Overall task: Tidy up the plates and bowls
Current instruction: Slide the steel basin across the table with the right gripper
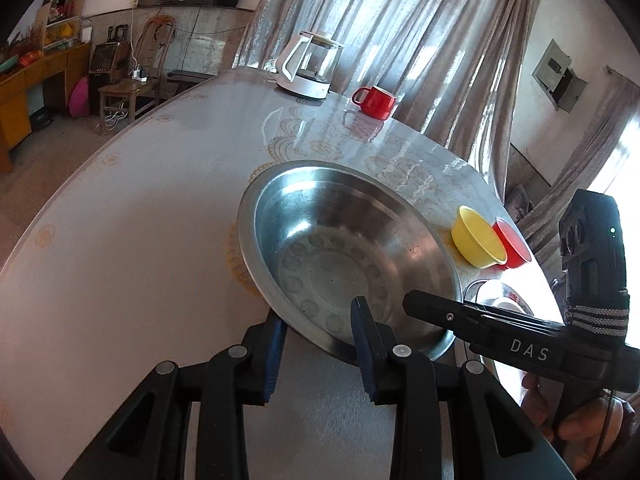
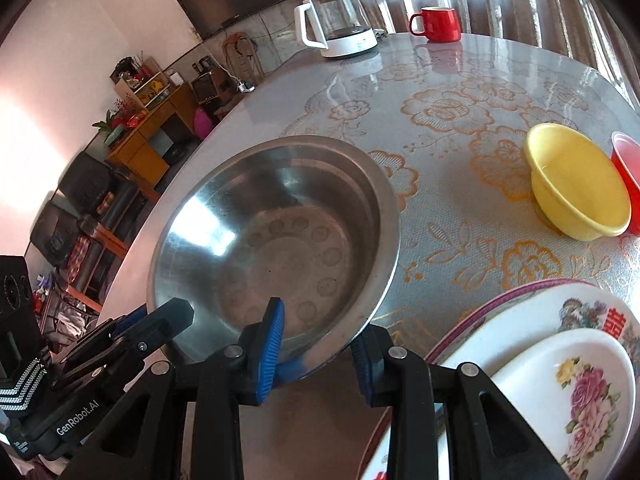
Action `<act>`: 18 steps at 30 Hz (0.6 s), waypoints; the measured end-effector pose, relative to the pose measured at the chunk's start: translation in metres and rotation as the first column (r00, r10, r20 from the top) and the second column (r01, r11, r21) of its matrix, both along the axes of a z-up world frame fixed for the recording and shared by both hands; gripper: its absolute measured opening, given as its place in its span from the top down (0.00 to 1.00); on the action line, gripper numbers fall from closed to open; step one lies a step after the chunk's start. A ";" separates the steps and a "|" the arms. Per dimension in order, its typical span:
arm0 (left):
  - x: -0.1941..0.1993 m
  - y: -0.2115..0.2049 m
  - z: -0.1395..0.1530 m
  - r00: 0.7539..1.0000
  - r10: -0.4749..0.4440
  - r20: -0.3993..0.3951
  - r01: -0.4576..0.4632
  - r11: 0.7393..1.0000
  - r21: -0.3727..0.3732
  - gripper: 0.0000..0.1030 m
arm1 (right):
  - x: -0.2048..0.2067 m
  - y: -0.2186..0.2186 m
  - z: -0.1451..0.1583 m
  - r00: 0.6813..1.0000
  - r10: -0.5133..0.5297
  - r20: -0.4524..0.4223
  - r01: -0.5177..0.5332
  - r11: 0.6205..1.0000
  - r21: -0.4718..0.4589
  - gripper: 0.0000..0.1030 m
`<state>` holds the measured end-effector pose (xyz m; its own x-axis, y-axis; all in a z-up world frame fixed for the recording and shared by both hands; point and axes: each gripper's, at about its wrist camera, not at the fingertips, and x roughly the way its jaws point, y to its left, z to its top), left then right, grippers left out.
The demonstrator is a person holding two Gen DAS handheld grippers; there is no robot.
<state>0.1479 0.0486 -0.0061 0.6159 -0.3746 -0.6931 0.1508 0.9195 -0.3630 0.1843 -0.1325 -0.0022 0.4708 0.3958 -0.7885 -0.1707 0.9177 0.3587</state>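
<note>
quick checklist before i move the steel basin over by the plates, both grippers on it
1. Left gripper grip: fingers straddle the near rim of the steel basin: ok.
2. Right gripper grip: fingers straddle the basin rim: ok.
3. Basin level: near edge looks raised, tilted: not ok.
4. Basin contents: empty: ok.
5. Path: yellow bowl and red bowl stand apart from the basin: ok.
6. Landing spot: floral plate already holds a white floral bowl: cannot tell.

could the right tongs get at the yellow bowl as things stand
Probably not yet: the right tongs are shut on the steel basin's rim. The table between there and the yellow bowl looks clear.
</note>
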 end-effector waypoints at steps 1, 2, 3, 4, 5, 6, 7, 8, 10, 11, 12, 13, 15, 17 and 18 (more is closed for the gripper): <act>-0.005 0.003 -0.001 1.000 0.007 -0.002 -0.007 1.000 -0.002 0.68 | -0.005 0.004 -0.001 1.000 0.006 -0.002 -0.006 1.000 0.001 0.69; -0.008 0.006 -0.002 1.000 0.012 -0.004 -0.012 1.000 -0.003 0.68 | -0.009 0.008 -0.002 1.000 0.013 -0.003 -0.013 1.000 0.001 0.69; -0.012 0.009 -0.003 1.000 0.015 -0.006 -0.015 1.000 -0.005 0.68 | -0.012 0.011 -0.002 1.000 0.020 -0.003 -0.020 1.000 0.002 0.69; -0.016 0.012 -0.004 1.000 0.019 -0.007 -0.019 1.000 -0.008 0.68 | -0.015 0.014 -0.003 1.000 0.026 -0.004 -0.026 1.000 0.002 0.69; -0.019 0.014 -0.004 1.000 0.023 -0.008 -0.023 1.000 -0.008 0.68 | -0.017 0.014 -0.004 0.999 0.032 -0.003 -0.032 0.999 0.003 0.69; -0.022 0.016 -0.004 1.000 0.025 -0.008 -0.026 1.000 -0.007 0.68 | -0.020 0.017 -0.004 0.999 0.038 -0.002 -0.038 0.999 0.002 0.69; -0.025 0.017 -0.005 1.000 0.027 -0.006 -0.027 1.000 -0.005 0.68 | -0.022 0.019 -0.004 0.999 0.042 -0.002 -0.042 0.999 0.001 0.69; -0.028 0.019 -0.005 1.000 0.026 -0.007 -0.027 1.000 -0.006 0.68 | -0.023 0.021 -0.005 0.999 0.046 -0.003 -0.046 0.999 0.001 0.69; -0.032 0.022 -0.006 1.000 0.027 -0.009 -0.027 1.000 -0.006 0.67 | -0.028 0.026 -0.005 0.999 0.052 -0.001 -0.052 0.999 -0.001 0.69; -0.034 0.022 -0.006 1.000 0.028 -0.009 -0.028 1.000 0.002 0.67 | -0.032 0.029 -0.005 0.998 0.055 -0.001 -0.055 0.998 -0.002 0.69; -0.036 0.022 -0.005 1.000 0.029 -0.005 -0.029 1.000 0.011 0.65 | -0.034 0.030 -0.005 0.998 0.057 -0.001 -0.057 0.998 0.000 0.69; -0.039 0.023 -0.005 0.999 0.032 0.002 -0.033 0.999 0.024 0.64 | -0.036 0.030 -0.005 0.998 0.056 0.002 -0.056 0.998 -0.001 0.69; -0.043 0.024 -0.003 0.999 0.037 0.014 -0.038 0.998 0.045 0.63 | -0.040 0.031 -0.003 0.999 0.052 0.014 -0.052 0.999 -0.006 0.69; -0.045 0.025 0.000 0.999 0.042 0.028 -0.044 0.997 0.068 0.62 | -0.040 0.028 -0.001 0.999 0.045 0.019 -0.045 0.999 0.004 0.68; -0.046 0.026 0.001 0.998 0.049 0.036 -0.051 0.995 0.080 0.61 | -0.042 0.024 0.000 0.999 0.039 0.024 -0.039 0.999 0.011 0.67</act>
